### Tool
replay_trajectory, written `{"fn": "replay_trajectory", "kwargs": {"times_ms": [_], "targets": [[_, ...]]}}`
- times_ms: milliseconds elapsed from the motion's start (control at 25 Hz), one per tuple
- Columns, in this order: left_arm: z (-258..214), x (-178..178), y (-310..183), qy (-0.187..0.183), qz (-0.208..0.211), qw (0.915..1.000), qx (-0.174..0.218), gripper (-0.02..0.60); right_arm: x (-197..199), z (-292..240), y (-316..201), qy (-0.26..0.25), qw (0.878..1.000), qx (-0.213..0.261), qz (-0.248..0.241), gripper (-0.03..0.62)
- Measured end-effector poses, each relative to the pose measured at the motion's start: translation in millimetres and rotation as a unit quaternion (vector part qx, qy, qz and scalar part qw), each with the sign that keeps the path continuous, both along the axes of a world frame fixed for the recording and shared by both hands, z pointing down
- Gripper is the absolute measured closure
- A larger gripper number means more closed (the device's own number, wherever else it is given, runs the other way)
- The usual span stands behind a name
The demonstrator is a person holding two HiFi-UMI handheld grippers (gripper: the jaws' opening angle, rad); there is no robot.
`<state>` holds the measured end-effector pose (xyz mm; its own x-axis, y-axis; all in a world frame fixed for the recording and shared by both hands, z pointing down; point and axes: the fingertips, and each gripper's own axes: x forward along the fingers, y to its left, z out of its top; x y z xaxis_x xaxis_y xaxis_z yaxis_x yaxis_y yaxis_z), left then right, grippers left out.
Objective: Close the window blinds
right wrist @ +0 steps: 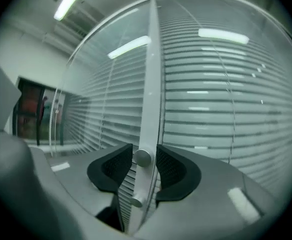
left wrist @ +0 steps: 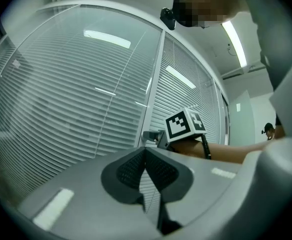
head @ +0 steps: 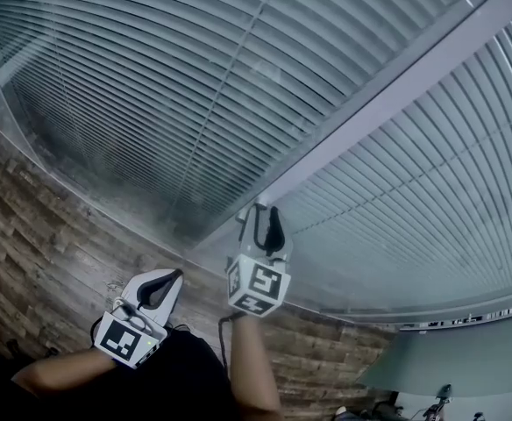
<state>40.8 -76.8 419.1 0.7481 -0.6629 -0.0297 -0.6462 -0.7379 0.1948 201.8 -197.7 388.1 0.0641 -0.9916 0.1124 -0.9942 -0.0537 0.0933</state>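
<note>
Between your right gripper's (right wrist: 145, 151) parted jaws sits the frame's round knob (right wrist: 142, 158), pads just clear; blinds (head: 151, 86) fill ten to two o'clock; your left gripper (head: 170, 279), closed empty, hangs at seven.

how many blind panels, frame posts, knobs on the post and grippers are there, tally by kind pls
blind panels: 2, left panel, right panel
frame post: 1
knobs on the post: 2, upper knob, lower knob
hand-held grippers: 2, left hand-held gripper, right hand-held gripper
total: 7
</note>
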Motion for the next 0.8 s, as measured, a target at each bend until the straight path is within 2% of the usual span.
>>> {"fn": "replay_trajectory", "kwargs": {"times_ms": [80,160,280,400,440,480,520,640,720,800], "targets": [[1,-1,0,0.003,0.000,1.0000,0.002,0.580,-9,5,-2,0.109,0.994,-0.027,-0.009,0.421],[0,-2,1,0.007,0.000,1.0000,0.003,0.580,-15,12,-6,0.187,0.981,-0.056,-0.015,0.399],[1,-3,2,0.003,-0.003,1.0000,0.003,0.580,-13,18,-11,0.257,0.963,-0.084,-0.006,0.403],[-4,-1,0,0.003,-0.004,0.9999,0.010,0.580,-9,19,-15,0.333,0.938,-0.096,0.014,0.453],[-7,0,0,0.005,-0.003,0.9999,0.015,0.580,-8,19,-15,0.342,0.935,-0.094,0.018,0.456],[-9,1,0,0.006,-0.003,0.9998,0.017,0.580,-8,19,-16,0.337,0.937,-0.089,0.020,0.459],[-10,1,0,0.006,-0.002,0.9998,0.017,0.580,-8,18,-15,0.316,0.945,-0.083,0.019,0.461],[-7,-2,2,0.005,-0.006,0.9999,0.012,0.580,-7,18,-12,0.213,0.975,-0.060,0.015,0.461],[-5,-3,1,0.004,-0.008,0.9999,0.011,0.580,-6,16,-12,0.143,0.989,-0.040,0.015,0.461],[-5,-3,0,0.004,-0.010,0.9999,0.010,0.580,-3,13,-12,0.066,0.997,-0.017,0.024,0.461]]}}
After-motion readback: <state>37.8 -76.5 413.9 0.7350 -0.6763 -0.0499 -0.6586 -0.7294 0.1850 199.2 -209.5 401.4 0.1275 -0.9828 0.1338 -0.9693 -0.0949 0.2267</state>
